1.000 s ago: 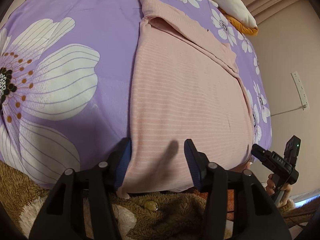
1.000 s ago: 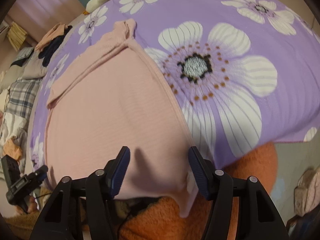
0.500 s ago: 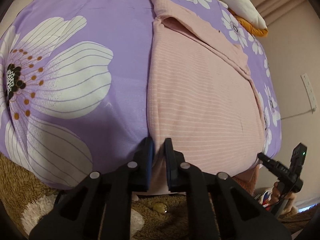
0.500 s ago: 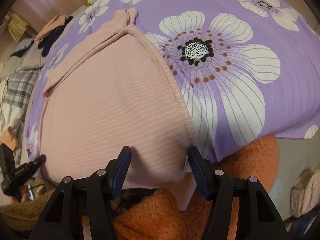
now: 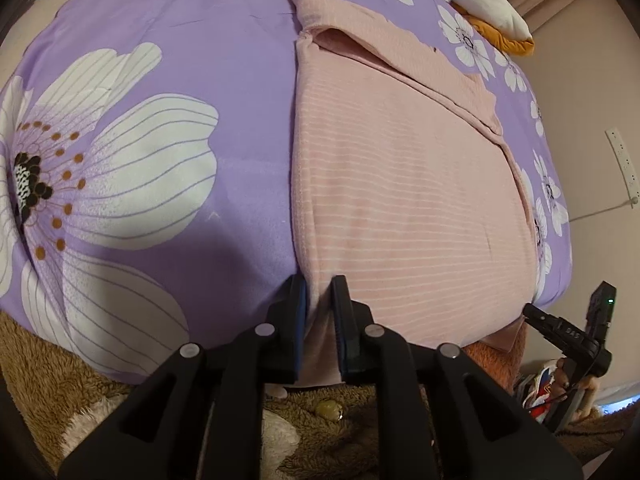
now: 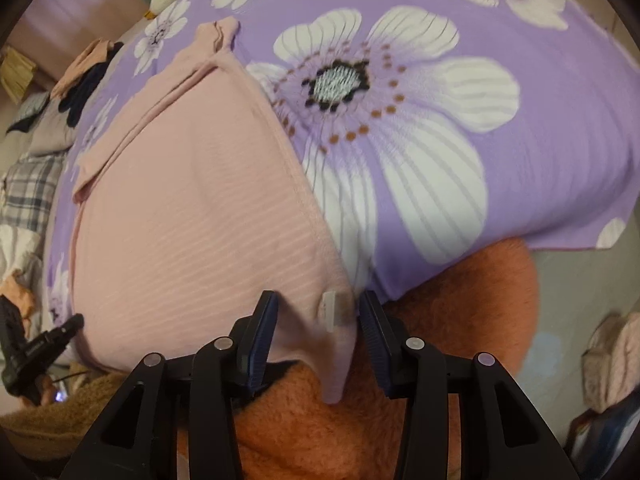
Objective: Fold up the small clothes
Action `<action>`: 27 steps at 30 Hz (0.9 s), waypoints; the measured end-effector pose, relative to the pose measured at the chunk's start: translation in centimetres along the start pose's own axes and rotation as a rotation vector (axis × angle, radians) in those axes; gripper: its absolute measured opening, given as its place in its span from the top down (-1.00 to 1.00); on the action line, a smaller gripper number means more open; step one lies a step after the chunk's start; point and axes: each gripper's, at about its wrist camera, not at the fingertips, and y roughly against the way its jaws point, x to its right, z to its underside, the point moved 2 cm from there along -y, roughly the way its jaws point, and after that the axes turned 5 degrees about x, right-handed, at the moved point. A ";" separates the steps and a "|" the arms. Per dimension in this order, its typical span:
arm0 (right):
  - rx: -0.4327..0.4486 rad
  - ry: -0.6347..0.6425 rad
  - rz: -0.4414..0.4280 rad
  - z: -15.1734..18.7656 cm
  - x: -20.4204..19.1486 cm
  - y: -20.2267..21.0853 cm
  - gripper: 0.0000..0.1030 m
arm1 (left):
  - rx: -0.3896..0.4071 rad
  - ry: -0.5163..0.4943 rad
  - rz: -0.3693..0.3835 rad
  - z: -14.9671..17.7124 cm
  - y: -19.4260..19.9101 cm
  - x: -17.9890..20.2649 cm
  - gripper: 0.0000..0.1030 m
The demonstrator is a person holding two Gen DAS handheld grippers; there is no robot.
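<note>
Purple flowered bedspread (image 5: 248, 92) over a bed, brown fleece blanket (image 5: 60, 384) at the near edge. Pink striped garment (image 5: 408, 200) lies flat on the spread, sleeve folded across its far end. Left gripper (image 5: 319, 300): jaws nearly closed, pinching the garment's near-left hem corner. Right gripper (image 6: 316, 320): jaws apart, straddling the near-right corner, where a white tag (image 6: 331, 311) shows; frame is blurred, contact with the cloth uncertain. Corner hangs over orange fleece (image 6: 460, 304).

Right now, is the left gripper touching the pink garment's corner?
Touching. In the left wrist view the left gripper has its jaws closed on the near corner of the pink garment, fabric pinched between them.
</note>
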 end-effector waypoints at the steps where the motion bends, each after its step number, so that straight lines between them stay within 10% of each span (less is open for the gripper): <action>1: -0.007 0.001 -0.011 0.1 -0.1 -0.2 0.14 | -0.002 -0.001 0.006 0.0 -0.1 0.0 0.71; 4: -0.011 0.014 -0.024 0.3 -0.2 -0.4 0.21 | 0.001 0.001 0.035 0.1 -0.2 0.0 0.70; 8: -0.006 0.034 -0.051 0.2 -0.9 0.2 0.79 | 0.011 0.001 0.014 0.1 0.0 0.0 0.86; 27: 0.191 0.126 -0.333 -8.9 -7.2 4.5 0.80 | 0.119 0.007 0.178 -5.8 4.4 2.8 0.88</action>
